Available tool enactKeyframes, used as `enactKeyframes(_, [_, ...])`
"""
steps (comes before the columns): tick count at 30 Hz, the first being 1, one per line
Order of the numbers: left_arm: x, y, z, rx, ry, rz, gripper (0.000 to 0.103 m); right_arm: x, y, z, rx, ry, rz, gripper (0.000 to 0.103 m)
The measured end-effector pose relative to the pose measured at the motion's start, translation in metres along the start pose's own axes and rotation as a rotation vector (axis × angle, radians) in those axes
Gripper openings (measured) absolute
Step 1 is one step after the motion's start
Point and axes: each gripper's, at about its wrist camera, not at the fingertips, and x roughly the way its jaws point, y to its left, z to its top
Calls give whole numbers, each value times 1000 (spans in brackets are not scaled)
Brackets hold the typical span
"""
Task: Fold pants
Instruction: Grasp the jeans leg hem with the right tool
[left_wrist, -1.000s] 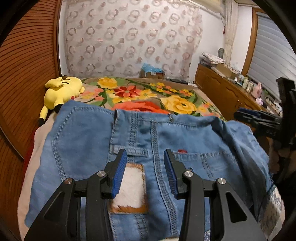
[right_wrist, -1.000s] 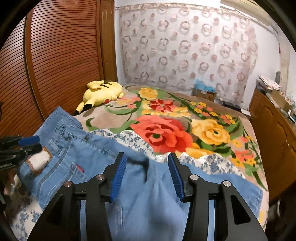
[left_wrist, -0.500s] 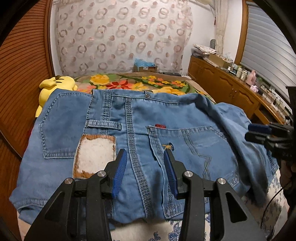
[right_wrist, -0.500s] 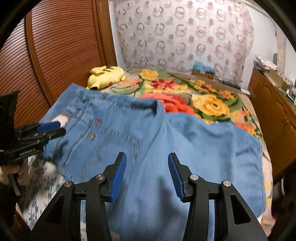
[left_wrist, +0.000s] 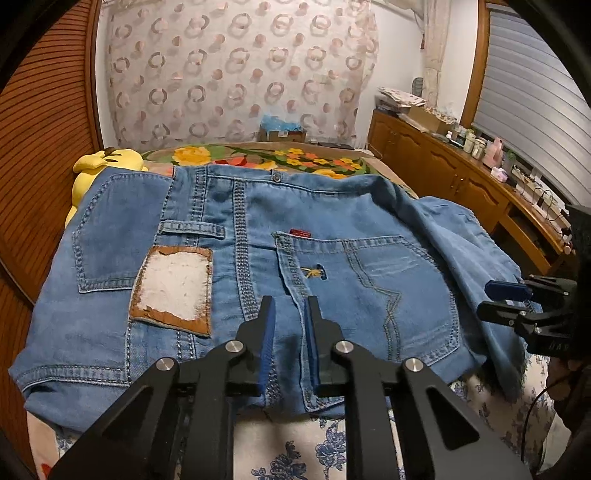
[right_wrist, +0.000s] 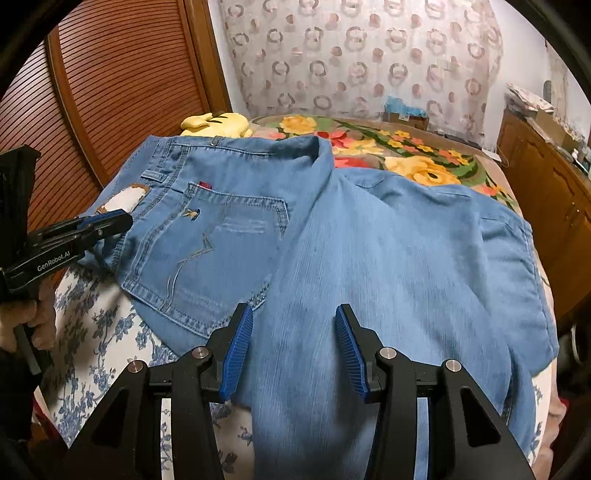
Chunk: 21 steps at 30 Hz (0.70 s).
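Blue jeans (left_wrist: 369, 280) lie back side up on the bed, with a worn white patch (left_wrist: 173, 288) and a stitched rear pocket (right_wrist: 218, 236). Their legs (right_wrist: 388, 266) are folded across to the right. My left gripper (left_wrist: 288, 321) sits at the near edge of the seat. Its jaws are closing, with a ridge of denim by the pocket seam between the pads. It also shows in the right wrist view as the left gripper (right_wrist: 122, 219), held by a hand. My right gripper (right_wrist: 293, 325) hovers open over the leg fabric, grasping nothing, and appears in the left wrist view as the right gripper (left_wrist: 491, 295).
A yellow plush toy (left_wrist: 107, 162) lies at the head of the flowered blanket (right_wrist: 424, 166). A blue-flowered sheet (left_wrist: 303, 450) covers the near edge. A slatted wooden door (right_wrist: 122, 81) stands on the left, and a cluttered wooden cabinet (left_wrist: 443, 166) on the right.
The jeans went from being held up to lying spread flat on the bed. My left jaws narrowed onto the denim. The right gripper moved over the folded legs and stayed open.
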Motion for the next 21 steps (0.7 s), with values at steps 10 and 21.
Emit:
enactKeyframes(10, [-2, -9, 1, 8, 3, -12, 29, 8, 4, -11, -24, 32, -10, 43])
enactKeyframes(21, [-2, -14, 4, 5, 1, -66, 83, -2, -18, -13, -17, 12, 2, 1])
